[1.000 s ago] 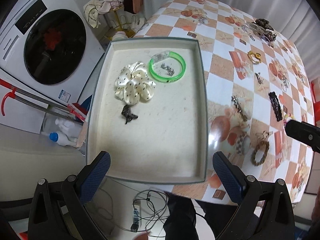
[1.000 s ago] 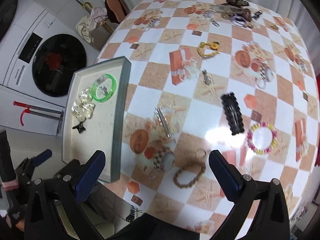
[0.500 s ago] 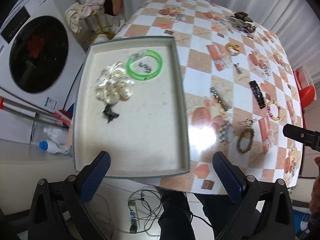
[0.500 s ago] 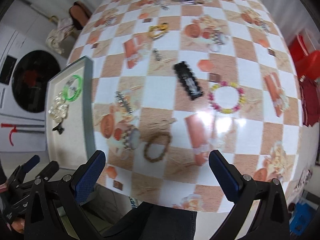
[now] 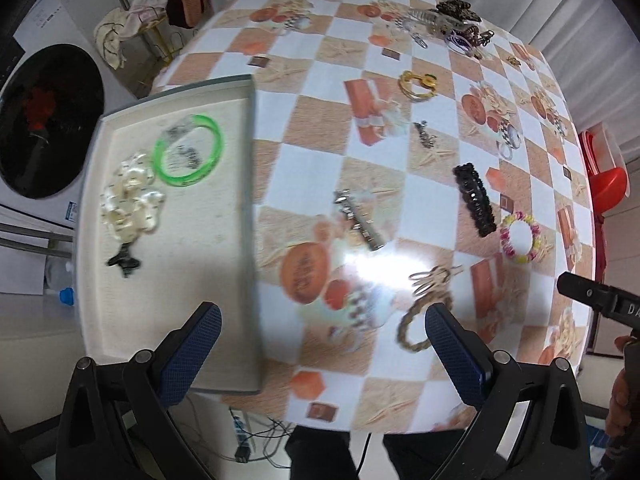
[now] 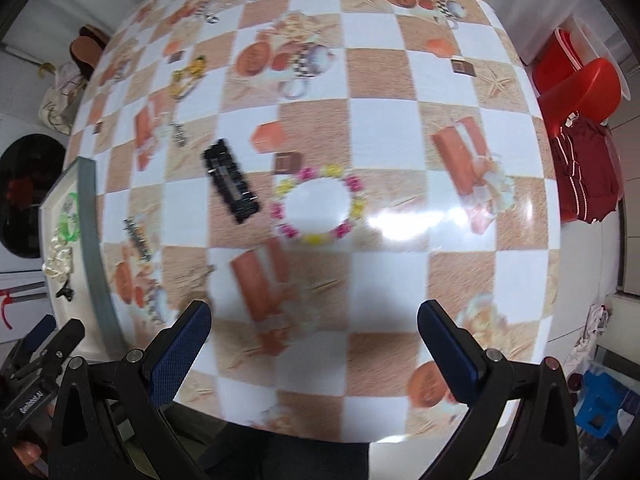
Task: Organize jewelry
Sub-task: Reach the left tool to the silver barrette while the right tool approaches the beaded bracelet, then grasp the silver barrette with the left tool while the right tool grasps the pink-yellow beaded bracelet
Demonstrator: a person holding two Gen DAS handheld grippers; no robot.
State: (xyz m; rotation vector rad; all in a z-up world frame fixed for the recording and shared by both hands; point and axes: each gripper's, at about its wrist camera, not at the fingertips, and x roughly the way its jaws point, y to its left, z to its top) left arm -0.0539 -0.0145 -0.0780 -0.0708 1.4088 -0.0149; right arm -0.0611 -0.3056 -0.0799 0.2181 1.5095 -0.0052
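A grey tray (image 5: 250, 160) on the table's left holds a green bangle (image 5: 189, 157), a cream dotted scrunchie (image 5: 130, 200) and a small black clip (image 5: 124, 261). Loose on the checked tablecloth lie a silver clip (image 5: 358, 220), a black hair clip (image 5: 474, 199), a pink-and-yellow bead bracelet (image 5: 520, 237) and a brown braided bracelet (image 5: 420, 326). My left gripper (image 5: 320, 348) is open and empty above the table's near edge. My right gripper (image 6: 314, 346) is open and empty, with the bead bracelet (image 6: 318, 210) and black clip (image 6: 232, 182) ahead of it.
A gold bracelet (image 5: 418, 85) and a heap of jewelry (image 5: 452, 20) lie at the table's far side. A washing machine (image 5: 44, 120) stands left of the table. A red stool (image 6: 580, 84) stands to the right. Cables (image 5: 256, 436) lie on the floor below.
Both grippers have swung to the right over the table. The tray has slid leftward in both views and the bead bracelet is now centred ahead of the right gripper. Both stay open.
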